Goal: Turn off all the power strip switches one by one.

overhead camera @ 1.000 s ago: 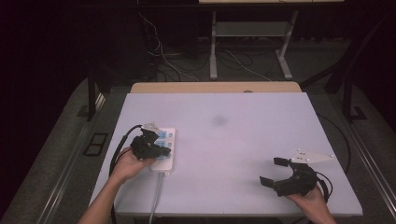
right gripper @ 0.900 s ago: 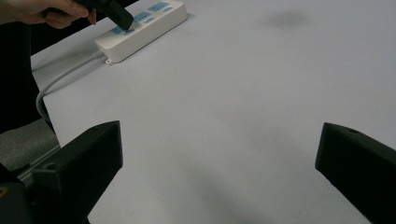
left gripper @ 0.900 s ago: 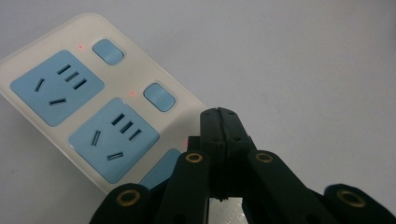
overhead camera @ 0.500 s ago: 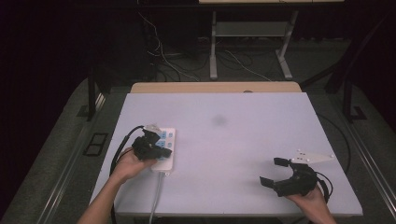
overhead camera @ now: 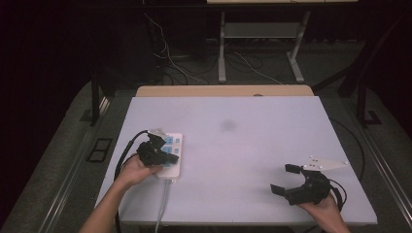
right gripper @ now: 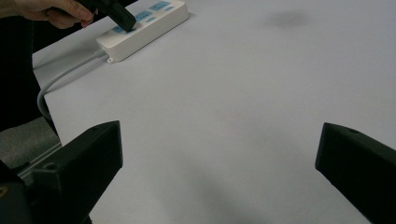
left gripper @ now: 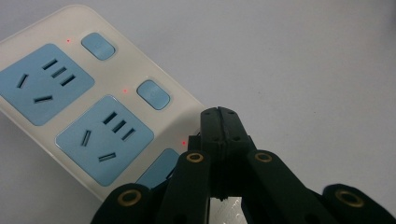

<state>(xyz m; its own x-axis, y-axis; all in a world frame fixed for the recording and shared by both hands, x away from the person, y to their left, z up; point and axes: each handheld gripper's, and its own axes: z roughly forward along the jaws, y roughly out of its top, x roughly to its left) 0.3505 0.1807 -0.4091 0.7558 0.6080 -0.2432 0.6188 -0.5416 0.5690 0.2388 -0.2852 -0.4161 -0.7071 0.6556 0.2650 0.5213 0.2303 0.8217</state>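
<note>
With its jaws pressed fully together, the left gripper (left gripper: 219,116) rests its tip on the power strip (overhead camera: 169,154), directly beneath it, beside a lit red indicator (left gripper: 184,143) and a blue switch (left gripper: 153,94). Well apart across the table (overhead camera: 243,145), the right gripper (overhead camera: 286,179) stands wide, holding nothing.

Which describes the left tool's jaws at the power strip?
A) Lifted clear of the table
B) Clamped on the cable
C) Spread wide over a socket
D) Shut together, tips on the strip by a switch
D: the left tool has its jaws pressed shut, tips resting on the power strip beside a lit red indicator.
</note>
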